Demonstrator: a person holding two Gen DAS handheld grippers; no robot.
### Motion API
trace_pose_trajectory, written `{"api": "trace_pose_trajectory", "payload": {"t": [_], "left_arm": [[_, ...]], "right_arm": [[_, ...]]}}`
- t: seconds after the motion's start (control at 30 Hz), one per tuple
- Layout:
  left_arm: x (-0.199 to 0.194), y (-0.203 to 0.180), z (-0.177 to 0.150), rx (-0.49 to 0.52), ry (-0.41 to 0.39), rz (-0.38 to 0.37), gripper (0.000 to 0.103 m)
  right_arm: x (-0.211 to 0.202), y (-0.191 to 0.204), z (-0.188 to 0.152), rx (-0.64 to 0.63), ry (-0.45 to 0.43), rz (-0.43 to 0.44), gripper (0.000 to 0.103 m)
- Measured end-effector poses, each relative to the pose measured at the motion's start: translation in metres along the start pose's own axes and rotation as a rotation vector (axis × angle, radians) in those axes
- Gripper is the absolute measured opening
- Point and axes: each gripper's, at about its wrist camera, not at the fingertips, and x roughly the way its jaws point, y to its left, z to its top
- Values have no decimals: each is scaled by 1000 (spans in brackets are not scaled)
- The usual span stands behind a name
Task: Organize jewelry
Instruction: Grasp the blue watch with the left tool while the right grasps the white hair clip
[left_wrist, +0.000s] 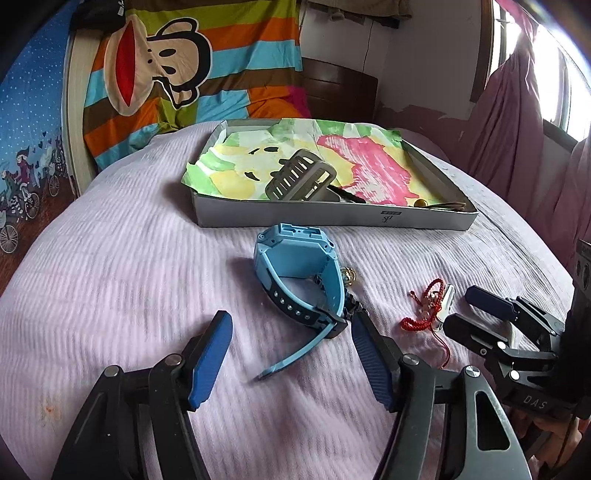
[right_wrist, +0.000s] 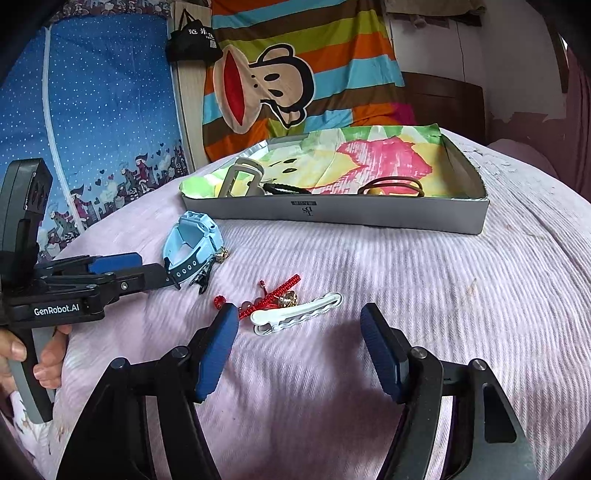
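Observation:
A light blue watch (left_wrist: 295, 273) lies on the pink bedspread, just ahead of my open, empty left gripper (left_wrist: 291, 332); it also shows in the right wrist view (right_wrist: 192, 247). A small gold bell (left_wrist: 349, 275) sits beside the watch. A red cord bracelet (right_wrist: 273, 295) and a white hair clip (right_wrist: 295, 314) lie just ahead of my open, empty right gripper (right_wrist: 299, 325), the clip between its fingertips' line. The grey box (right_wrist: 332, 212) with colourful paper lining holds a grey watch (left_wrist: 299, 177), a black cord and a brown hair tie (right_wrist: 391, 186).
A striped monkey-print cloth (left_wrist: 184, 74) hangs behind the bed. A blue patterned wall covering (right_wrist: 92, 110) is at the left. A pink curtain (left_wrist: 517, 129) and a window are at the right. Pink bedspread (right_wrist: 424, 295) stretches right of the clip.

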Motion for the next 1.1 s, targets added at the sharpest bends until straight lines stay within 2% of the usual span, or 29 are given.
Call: {"api": "trace_pose_trajectory", "payload": {"t": [0.2, 0.33, 0.47, 0.53, 0.63, 0.73, 0.9, 1.1], "left_arm": [[13, 1, 6, -18, 20, -18, 56], [16, 1, 5, -25, 21, -42, 41], [15, 2, 3, -37, 7, -54, 33], [12, 2, -1, -35, -7, -61, 23], [10, -1, -5, -22, -22, -55, 16], [8, -1, -6, -19, -34, -50, 14], [3, 7, -10, -64, -57, -65, 13], [-3, 6, -16, -70, -82, -76, 12]], "right_arm": [[13, 0, 4, 9, 37, 18, 59], [21, -1, 6, 24, 54, 35, 57], [25, 1, 5, 28, 57, 41, 48], [24, 1, 5, 28, 53, 42, 40], [23, 0, 2, 32, 48, 40, 34], [21, -1, 0, 39, 40, 32, 29], [15, -10, -3, 84, 20, 28, 15], [14, -16, -5, 119, 5, 27, 15]]}}
